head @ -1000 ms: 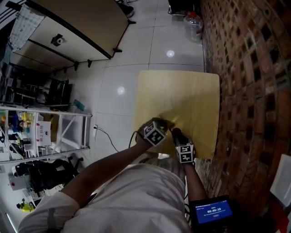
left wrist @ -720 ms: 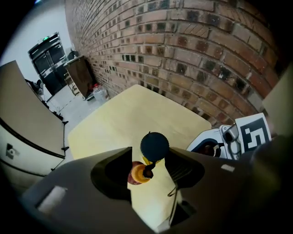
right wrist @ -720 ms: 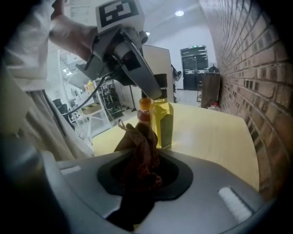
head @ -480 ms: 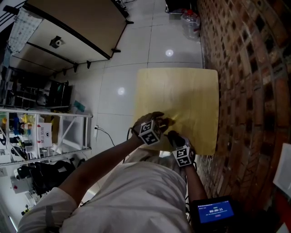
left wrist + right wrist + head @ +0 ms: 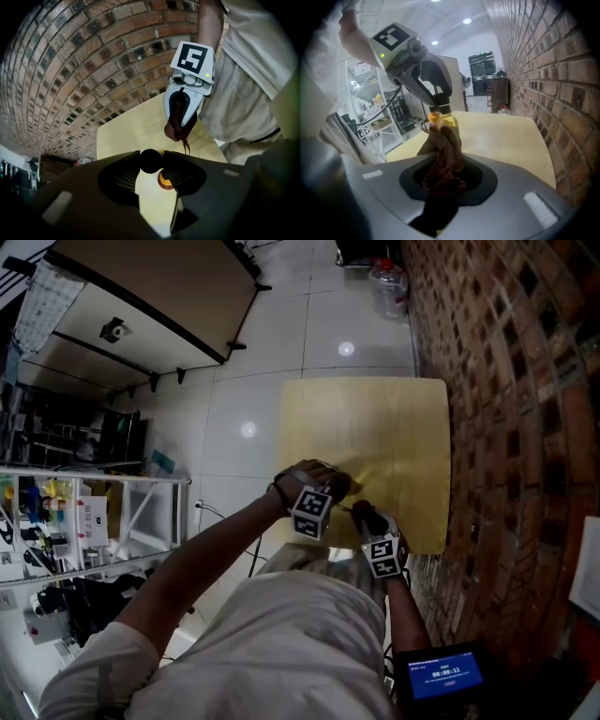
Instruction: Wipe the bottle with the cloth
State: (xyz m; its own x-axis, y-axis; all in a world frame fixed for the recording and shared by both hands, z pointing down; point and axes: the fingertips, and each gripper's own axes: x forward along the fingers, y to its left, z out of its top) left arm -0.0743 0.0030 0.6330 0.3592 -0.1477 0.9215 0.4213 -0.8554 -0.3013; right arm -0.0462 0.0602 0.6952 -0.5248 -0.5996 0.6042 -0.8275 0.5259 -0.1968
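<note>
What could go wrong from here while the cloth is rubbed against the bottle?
The left gripper, whose jaws have just been closing, holds the bottle only by its black cap; sideways rubbing could twist it loose or tip it.
The cloth in the right gripper is a narrow bunch pressed on one side, so much of the bottle may stay unwiped.

A small screen [image 5: 441,674] at the lower right showed a row of white digits on blue, like a timer, too small to read with certainty. A white box [image 5: 91,514] on the shelf [image 5: 94,474] carried red print, also illegible.
</note>
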